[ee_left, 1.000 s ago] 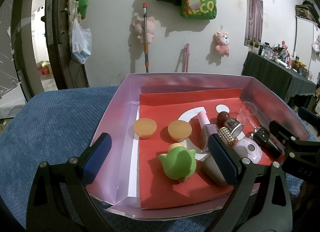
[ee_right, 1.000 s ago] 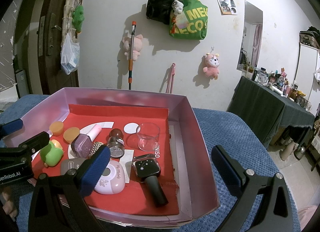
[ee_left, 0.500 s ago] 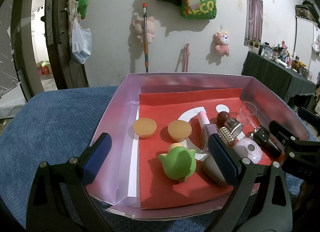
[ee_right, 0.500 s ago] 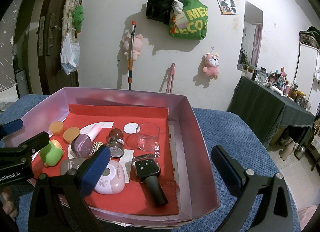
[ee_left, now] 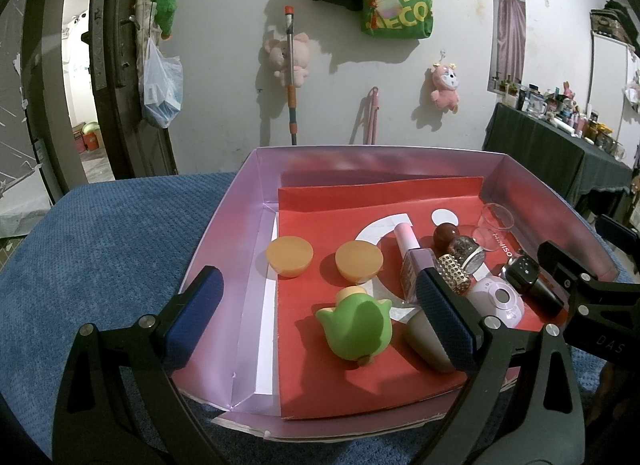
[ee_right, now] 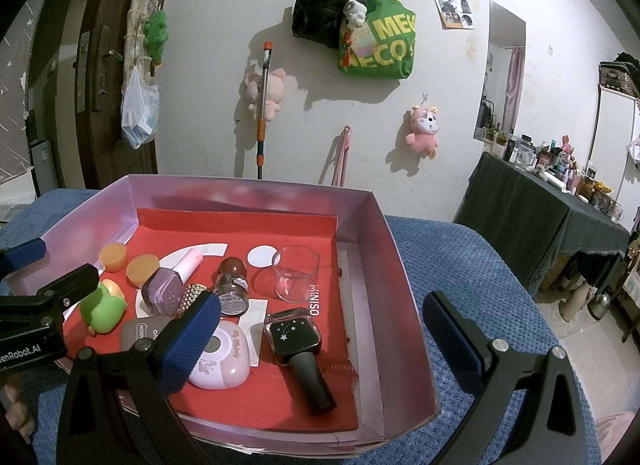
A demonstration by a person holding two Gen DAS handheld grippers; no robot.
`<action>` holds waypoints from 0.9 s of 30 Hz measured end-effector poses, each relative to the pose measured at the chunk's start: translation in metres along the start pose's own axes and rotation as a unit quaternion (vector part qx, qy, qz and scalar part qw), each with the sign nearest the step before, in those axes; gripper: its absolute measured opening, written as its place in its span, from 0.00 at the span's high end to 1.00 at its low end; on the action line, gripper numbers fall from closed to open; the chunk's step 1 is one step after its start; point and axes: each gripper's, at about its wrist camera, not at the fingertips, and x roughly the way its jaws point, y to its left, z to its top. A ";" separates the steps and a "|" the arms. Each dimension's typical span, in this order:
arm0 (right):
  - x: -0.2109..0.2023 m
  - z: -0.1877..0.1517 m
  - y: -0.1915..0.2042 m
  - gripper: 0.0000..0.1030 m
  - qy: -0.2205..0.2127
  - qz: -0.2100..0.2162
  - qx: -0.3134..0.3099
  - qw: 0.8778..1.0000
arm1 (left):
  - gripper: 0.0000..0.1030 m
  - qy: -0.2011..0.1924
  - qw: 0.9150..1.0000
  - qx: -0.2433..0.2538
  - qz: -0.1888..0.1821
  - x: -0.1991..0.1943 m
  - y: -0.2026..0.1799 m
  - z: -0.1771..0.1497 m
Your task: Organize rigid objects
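Observation:
A pink box (ee_left: pixel 224 241) (ee_right: pixel 384 285) lined with red paper holds several small items. Among them are a green frog toy (ee_left: pixel 354 327) (ee_right: pixel 102 311), two orange cups (ee_left: pixel 289 256) (ee_left: pixel 359 260), a purple nail-polish bottle (ee_left: pixel 412 261) (ee_right: pixel 166 289), a clear glass cup (ee_right: pixel 296 273), a black bottle (ee_right: pixel 300 349) and a pink case (ee_right: pixel 222 355). My left gripper (ee_left: pixel 320 317) hovers open over the box's near left corner, the frog toy between its fingers' line. My right gripper (ee_right: pixel 320 339) hovers open above the box's near right part. Neither holds anything.
The box rests on a blue textured cloth (ee_left: pixel 100 249) (ee_right: pixel 472 289). A white wall with hanging bags and plush toys stands behind. A dark-draped table (ee_right: pixel 540 217) crowded with bottles is at the right. A wooden door (ee_left: pixel 120 65) is at the left.

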 end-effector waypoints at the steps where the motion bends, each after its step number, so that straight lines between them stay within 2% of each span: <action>1: 0.000 0.000 0.000 0.00 0.000 0.000 0.000 1.000 | 0.04 0.000 1.000 0.000 0.000 0.000 0.000 0.000; 10: -0.001 0.000 0.000 0.00 -0.004 0.002 0.000 1.000 | 0.04 0.000 1.000 0.000 -0.001 -0.001 0.000 0.001; 12: -0.007 -0.002 -0.001 0.00 -0.016 0.006 0.002 1.000 | 0.04 0.000 1.000 0.000 0.012 -0.006 0.000 0.000; 17: -0.055 -0.009 0.005 0.00 -0.035 0.005 -0.025 0.999 | 0.04 -0.018 1.000 0.016 -0.005 -0.057 -0.009 -0.007; 19: -0.077 -0.015 0.010 0.00 -0.037 0.004 -0.040 0.998 | 0.04 -0.011 1.000 0.014 -0.018 -0.074 -0.012 -0.015; 23: -0.103 -0.035 0.009 0.00 -0.009 0.012 -0.038 0.999 | 0.04 0.047 0.998 -0.011 -0.038 -0.087 -0.013 -0.037; 25: -0.101 -0.047 0.005 0.00 0.025 0.016 -0.024 0.999 | 0.04 0.091 0.995 -0.019 -0.029 -0.076 -0.013 -0.049; 27: -0.091 -0.058 0.000 0.00 0.071 0.029 -0.007 0.997 | 0.05 0.115 0.993 -0.012 -0.010 -0.062 -0.015 -0.060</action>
